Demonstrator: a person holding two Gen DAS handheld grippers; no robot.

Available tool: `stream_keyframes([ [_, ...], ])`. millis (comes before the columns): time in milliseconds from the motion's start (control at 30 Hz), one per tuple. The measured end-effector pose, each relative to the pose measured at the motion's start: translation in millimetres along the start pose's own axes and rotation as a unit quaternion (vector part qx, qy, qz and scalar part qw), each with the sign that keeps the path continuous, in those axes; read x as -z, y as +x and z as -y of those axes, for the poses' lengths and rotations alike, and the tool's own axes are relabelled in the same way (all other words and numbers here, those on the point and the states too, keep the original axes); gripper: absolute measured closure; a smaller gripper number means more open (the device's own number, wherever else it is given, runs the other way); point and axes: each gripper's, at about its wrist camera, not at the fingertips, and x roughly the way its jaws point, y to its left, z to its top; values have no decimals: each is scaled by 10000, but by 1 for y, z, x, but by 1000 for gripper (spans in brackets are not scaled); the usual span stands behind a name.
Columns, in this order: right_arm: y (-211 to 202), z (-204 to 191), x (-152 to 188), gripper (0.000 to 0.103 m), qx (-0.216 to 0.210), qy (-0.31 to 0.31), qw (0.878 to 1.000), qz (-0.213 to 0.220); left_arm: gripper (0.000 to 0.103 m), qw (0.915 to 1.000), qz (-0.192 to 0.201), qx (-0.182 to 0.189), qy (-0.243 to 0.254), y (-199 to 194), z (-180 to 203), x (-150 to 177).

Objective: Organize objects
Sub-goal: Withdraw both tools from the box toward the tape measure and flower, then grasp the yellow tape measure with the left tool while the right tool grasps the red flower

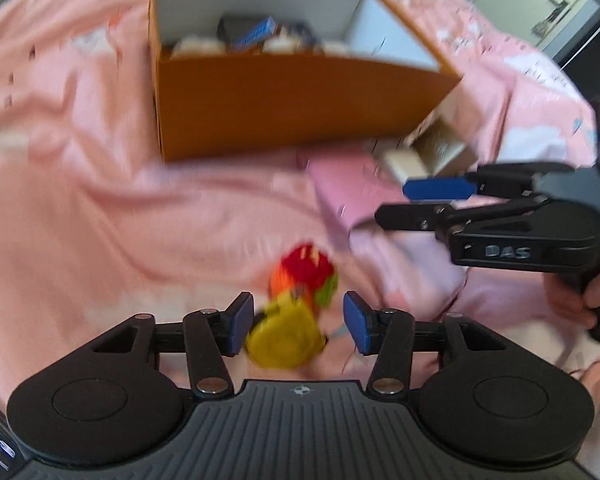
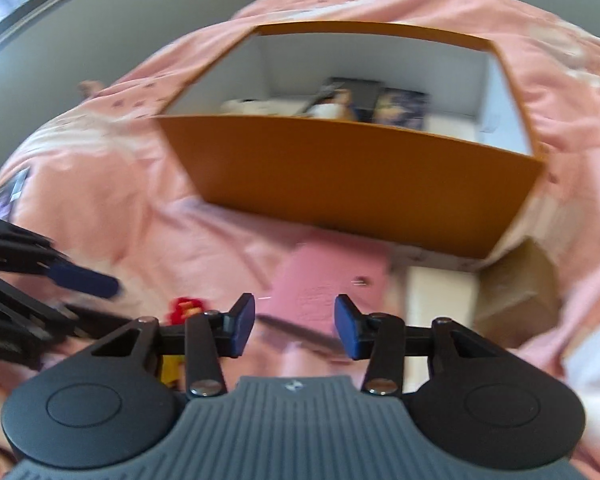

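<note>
Several items are already stowed in the orange box (image 1: 300,104) at twelve o'clock, while the toy (image 1: 296,312) lies ungripped between the open left claw (image 1: 298,324), and the pink box (image 2: 328,280) remains on the bed (image 1: 80,160) ahead of the open, empty right claw (image 2: 295,326).

A rumpled pink bedspread (image 1: 100,168) fills the room, a pale grey wall (image 2: 100,32) behind.

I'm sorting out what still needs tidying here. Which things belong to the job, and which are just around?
Part of the job:
- orange box, already holding items
- red and yellow toy between the left gripper pads
- pink box
- brown carton
- right gripper

Just around:
- pink bedspread
- cupboard door
</note>
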Motion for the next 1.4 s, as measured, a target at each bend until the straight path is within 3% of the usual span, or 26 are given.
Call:
stream_keyframes([
  [167,6,-13,5,57,-363,-193,9990,-189,34,9988,-274,-353,-220,18,-1,8],
  [467,30,-20,-2,59,-1109,-49,9927,-463,33,9960,-453,-336,-696,35,-10,14],
  [700,54,-24,-3,59,-1244,33,9889,-817,34,9946,-498,-344,-848,39,-15,15],
  [1000,74,-12,2,62,-1595,495,9812,-968,40,9946,-342,-262,-941,32,-20,20],
  [1400,26,-5,-14,67,-1318,407,9904,-125,40,9962,347,-183,-783,-1,-23,12],
])
